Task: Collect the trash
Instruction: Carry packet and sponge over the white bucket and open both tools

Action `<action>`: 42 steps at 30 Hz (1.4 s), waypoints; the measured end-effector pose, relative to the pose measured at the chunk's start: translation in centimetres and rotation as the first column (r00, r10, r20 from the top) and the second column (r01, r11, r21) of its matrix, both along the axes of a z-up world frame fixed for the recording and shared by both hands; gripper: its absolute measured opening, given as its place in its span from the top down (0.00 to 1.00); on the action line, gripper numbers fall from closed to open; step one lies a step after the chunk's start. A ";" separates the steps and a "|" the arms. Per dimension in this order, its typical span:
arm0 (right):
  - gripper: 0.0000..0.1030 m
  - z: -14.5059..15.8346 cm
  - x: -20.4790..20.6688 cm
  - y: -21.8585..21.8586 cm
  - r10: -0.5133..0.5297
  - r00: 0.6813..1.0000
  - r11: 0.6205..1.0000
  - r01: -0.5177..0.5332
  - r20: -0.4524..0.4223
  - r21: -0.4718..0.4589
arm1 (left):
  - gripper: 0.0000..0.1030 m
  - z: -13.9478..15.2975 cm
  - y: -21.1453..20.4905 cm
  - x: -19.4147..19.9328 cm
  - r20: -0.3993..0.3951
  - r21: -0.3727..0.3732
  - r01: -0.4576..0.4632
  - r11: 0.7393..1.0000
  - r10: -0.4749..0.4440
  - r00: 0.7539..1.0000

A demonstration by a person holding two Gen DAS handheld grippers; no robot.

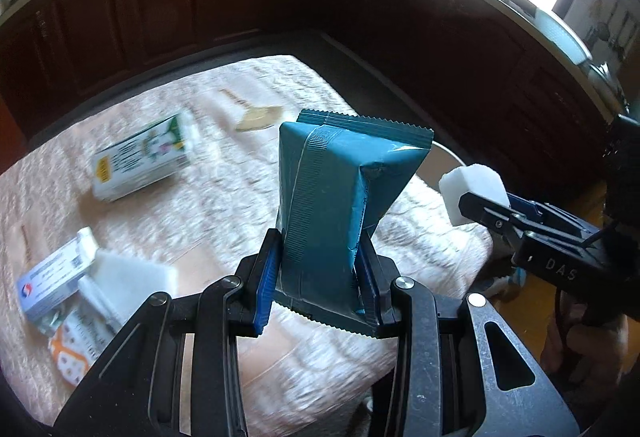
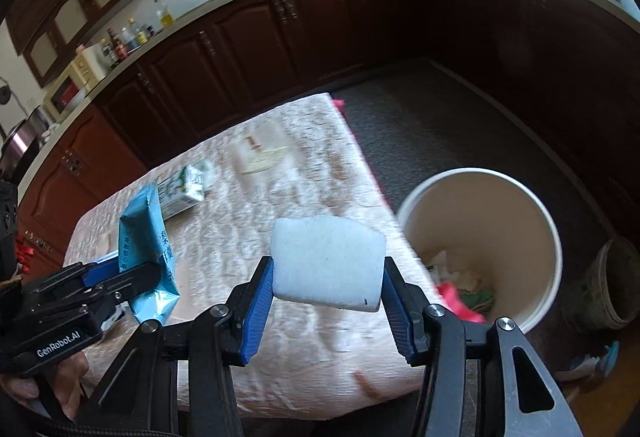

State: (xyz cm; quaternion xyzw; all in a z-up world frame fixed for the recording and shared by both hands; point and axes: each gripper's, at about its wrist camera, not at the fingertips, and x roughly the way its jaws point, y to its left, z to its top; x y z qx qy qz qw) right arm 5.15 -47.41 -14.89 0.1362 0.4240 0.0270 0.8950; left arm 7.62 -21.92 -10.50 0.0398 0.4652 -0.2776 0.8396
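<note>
My left gripper (image 1: 316, 269) is shut on a teal foil packet (image 1: 344, 181), which stands upright above the table; the same packet (image 2: 146, 237) shows at the left of the right wrist view. A white foam block (image 2: 326, 261) is clamped in my right gripper (image 2: 328, 301), held above the table's right edge; that block (image 1: 472, 189) also appears at the right of the left wrist view. A white bucket (image 2: 424, 197) with trash inside stands on the floor just right of the table.
On the pale patterned tablecloth (image 1: 224, 173) lie a green-and-white carton (image 1: 140, 161), a flat beige scrap (image 1: 260, 117), a small blue-and-white box (image 1: 52, 285), a white foam pad (image 1: 124, 273) and an orange-patterned pack (image 1: 76, 353). Dark wooden cabinets (image 2: 248, 49) ring the room. A grey pot (image 2: 612, 285) stands beside the bucket.
</note>
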 end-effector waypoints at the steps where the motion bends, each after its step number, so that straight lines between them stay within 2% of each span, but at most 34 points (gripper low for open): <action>1: 0.51 0.0 -0.1 -0.8 -0.015 1.000 1.000 0.015 -0.002 -0.006 | 0.67 0.2 -0.8 0.1 0.000 0.000 0.011 1.000 -0.011 1.000; 8: 0.51 -0.4 -0.8 -5.5 -0.107 0.994 0.994 0.106 -0.018 -0.003 | 0.67 0.8 -6.4 0.9 -0.002 -0.011 0.097 0.995 -0.097 0.995; 18: 0.50 -2.7 -1.6 -12.1 -0.229 0.970 0.973 0.230 -0.080 -0.001 | 0.67 0.3 -13.6 2.7 -0.061 -0.051 0.178 0.983 -0.181 0.982; 25: 0.50 -4.8 -1.3 -14.0 -0.268 0.955 0.963 0.271 -0.127 0.001 | 0.67 -0.6 -17.3 3.2 -0.093 -0.072 0.208 0.975 -0.215 0.972; 30: 0.45 -6.1 -1.4 -14.6 -0.293 0.945 0.955 0.296 -0.145 0.000 | 0.62 -1.1 -18.8 3.5 -0.104 -0.089 0.215 0.972 -0.224 0.969; 32: 0.42 -6.4 -1.3 -14.8 -0.304 0.941 0.952 0.307 -0.150 -0.008 | 0.48 -1.3 -19.2 3.4 -0.098 -0.087 0.214 0.973 -0.222 0.970; 33: 0.40 -6.6 -1.2 -14.8 -0.307 0.939 0.951 0.309 -0.153 -0.010 | 0.45 -1.4 -19.3 3.4 -0.099 -0.092 0.213 0.973 -0.221 0.970; 34: 0.33 -6.8 -1.1 -15.0 -0.316 0.936 0.948 0.318 -0.158 -0.011 | 0.42 -1.4 -19.3 3.6 -0.106 -0.104 0.211 0.972 -0.222 0.969; 42: 0.31 -7.5 -1.1 -15.1 -0.332 0.927 0.941 0.338 -0.174 0.004 | 0.41 -1.5 -18.0 3.5 -0.100 -0.096 0.188 0.977 -0.198 0.975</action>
